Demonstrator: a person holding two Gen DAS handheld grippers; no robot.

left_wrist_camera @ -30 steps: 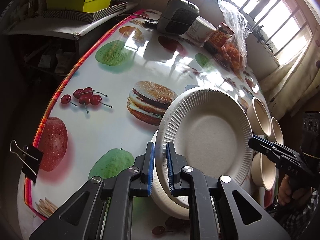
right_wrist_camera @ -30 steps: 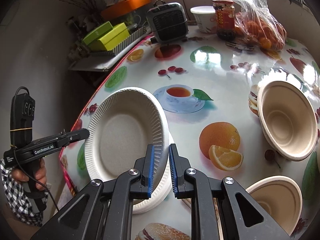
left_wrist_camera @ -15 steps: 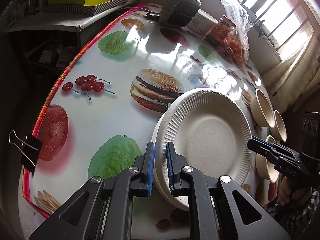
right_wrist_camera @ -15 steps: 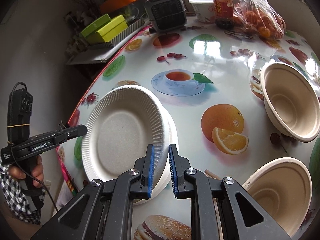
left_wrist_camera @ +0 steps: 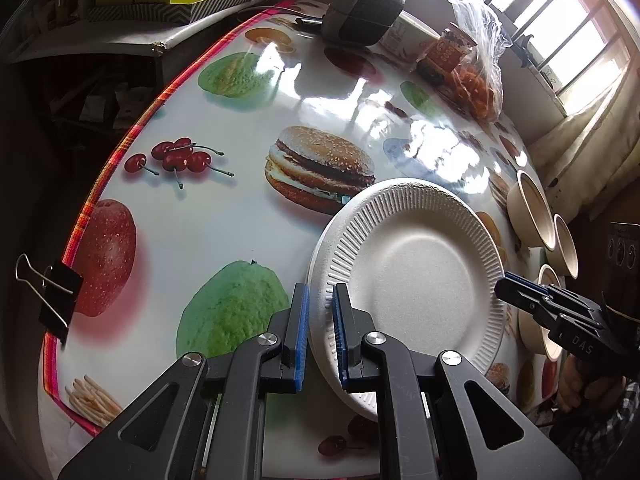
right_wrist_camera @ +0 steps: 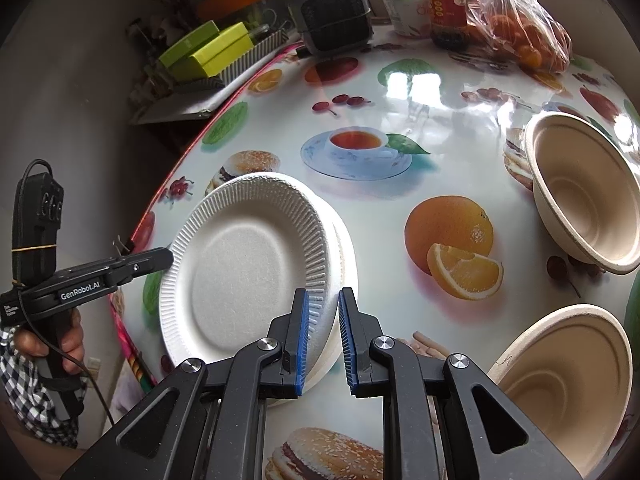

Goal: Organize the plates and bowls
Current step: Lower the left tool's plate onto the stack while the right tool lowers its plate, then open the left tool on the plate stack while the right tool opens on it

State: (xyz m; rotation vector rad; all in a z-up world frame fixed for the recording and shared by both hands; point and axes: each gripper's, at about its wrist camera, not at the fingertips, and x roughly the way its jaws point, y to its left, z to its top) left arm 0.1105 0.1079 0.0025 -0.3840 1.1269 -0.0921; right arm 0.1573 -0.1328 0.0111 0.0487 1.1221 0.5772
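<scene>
Left gripper [left_wrist_camera: 319, 332]: fingers parted a little, straddling near rim of top plate [left_wrist_camera: 416, 268], no visible pinch; released, or close to it. Right gripper [right_wrist_camera: 323, 340]: likewise parted, left pad against the opposite rim of same plate, right pad clear of it; released.

Top plate seated on a second plate [right_wrist_camera: 344, 248], whose edge shows just beyond the rim. Stack sits near bench [left_wrist_camera: 224, 220] edge, slightly tilted toward the cameras by appearance.

To the right of stack, well apart: near bowl [right_wrist_camera: 568, 384], lying on its side, mouth toward camera. Far bowl [right_wrist_camera: 588, 192] beyond it, also tipped up. Left view suggests more bowls past the plates; count unclear.

Farther back: heater [right_wrist_camera: 332, 16], jar [right_wrist_camera: 444, 4], bag of oranges [right_wrist_camera: 516, 24]. Binder clip [left_wrist_camera: 52, 296] on bench edge.

Step in hand, as judged: plate stacking done, letting go. Next move calls for: backing both grippers off the rims without dragging the top plate, then going to the near bowl, gripping its rim and nesting it into the far bowl.
</scene>
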